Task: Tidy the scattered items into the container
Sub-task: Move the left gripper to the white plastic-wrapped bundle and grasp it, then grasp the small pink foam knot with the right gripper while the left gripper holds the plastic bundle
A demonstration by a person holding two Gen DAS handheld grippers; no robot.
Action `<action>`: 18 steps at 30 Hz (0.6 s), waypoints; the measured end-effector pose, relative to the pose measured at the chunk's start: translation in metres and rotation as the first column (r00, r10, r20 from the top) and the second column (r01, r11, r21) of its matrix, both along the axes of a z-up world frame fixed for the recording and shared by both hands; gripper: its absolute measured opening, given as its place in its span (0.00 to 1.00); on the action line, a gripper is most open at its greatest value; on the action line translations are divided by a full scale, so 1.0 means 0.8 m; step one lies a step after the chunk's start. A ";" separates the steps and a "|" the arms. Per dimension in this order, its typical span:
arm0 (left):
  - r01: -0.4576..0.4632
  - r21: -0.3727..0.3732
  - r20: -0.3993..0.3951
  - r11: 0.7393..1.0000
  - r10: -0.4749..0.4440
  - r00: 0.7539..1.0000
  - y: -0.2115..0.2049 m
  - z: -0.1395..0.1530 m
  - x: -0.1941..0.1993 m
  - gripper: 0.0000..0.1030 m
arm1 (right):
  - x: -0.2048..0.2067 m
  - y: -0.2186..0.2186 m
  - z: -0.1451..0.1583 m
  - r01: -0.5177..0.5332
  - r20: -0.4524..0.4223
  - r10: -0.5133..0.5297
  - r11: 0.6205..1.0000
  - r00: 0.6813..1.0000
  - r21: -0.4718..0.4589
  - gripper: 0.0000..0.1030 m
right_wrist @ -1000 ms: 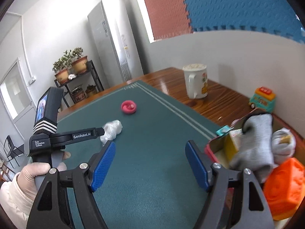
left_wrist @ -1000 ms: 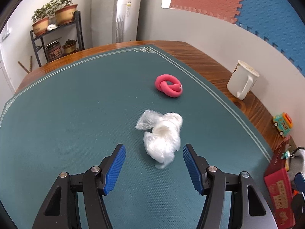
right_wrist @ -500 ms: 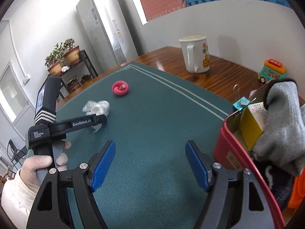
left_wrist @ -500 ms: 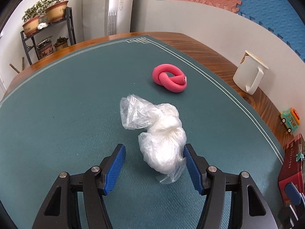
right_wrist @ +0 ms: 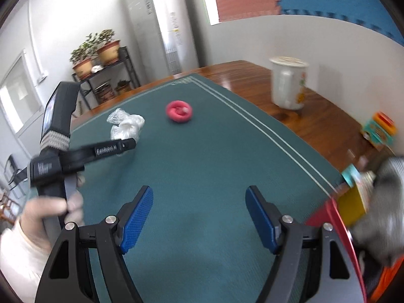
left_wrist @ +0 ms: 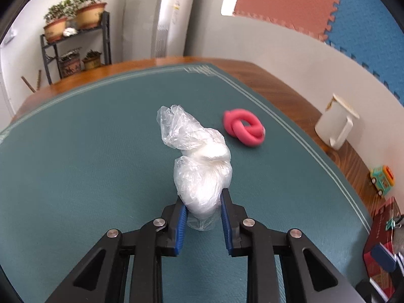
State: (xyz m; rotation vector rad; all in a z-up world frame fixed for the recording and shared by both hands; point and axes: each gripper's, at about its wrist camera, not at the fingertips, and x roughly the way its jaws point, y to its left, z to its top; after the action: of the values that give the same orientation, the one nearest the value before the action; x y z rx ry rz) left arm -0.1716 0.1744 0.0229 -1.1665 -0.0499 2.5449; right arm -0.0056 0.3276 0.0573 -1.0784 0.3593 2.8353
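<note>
My left gripper (left_wrist: 202, 207) is shut on a crumpled clear plastic bag (left_wrist: 199, 166) with white stuff inside, its near end pinched between the blue pads on the green mat. The bag also shows in the right wrist view (right_wrist: 126, 126), beside the left gripper (right_wrist: 126, 144). A pink knotted foam ring (left_wrist: 245, 131) lies behind and right of the bag; it shows in the right wrist view (right_wrist: 178, 111) too. My right gripper (right_wrist: 199, 217) is open and empty above the mat. The red container (right_wrist: 341, 217) sits at the right, holding a grey sock (right_wrist: 383, 202) and a yellow box (right_wrist: 352, 204).
A white mug (left_wrist: 335, 121) stands on the wooden table edge at the right, also in the right wrist view (right_wrist: 290, 85). A small toy bus (left_wrist: 382, 179) sits near it. The red container's corner (left_wrist: 378, 242) shows at lower right. A plant shelf (left_wrist: 75, 40) stands beyond the table.
My left gripper moved forward around the plastic bag and closed on it. My right gripper stayed open and swung left, so the container slid to the frame's right edge.
</note>
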 end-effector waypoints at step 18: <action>-0.171 0.002 0.045 0.985 0.170 0.984 -0.052 -0.007 -0.031 0.25 | -0.279 0.004 -0.051 -0.041 0.157 0.031 0.997 0.987 0.060 0.77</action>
State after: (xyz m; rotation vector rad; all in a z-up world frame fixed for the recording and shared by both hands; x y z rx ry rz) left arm -0.1966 0.1327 0.0174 -1.2668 -0.1757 2.6631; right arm -0.2287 0.3311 0.0168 -1.2953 0.2390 2.7485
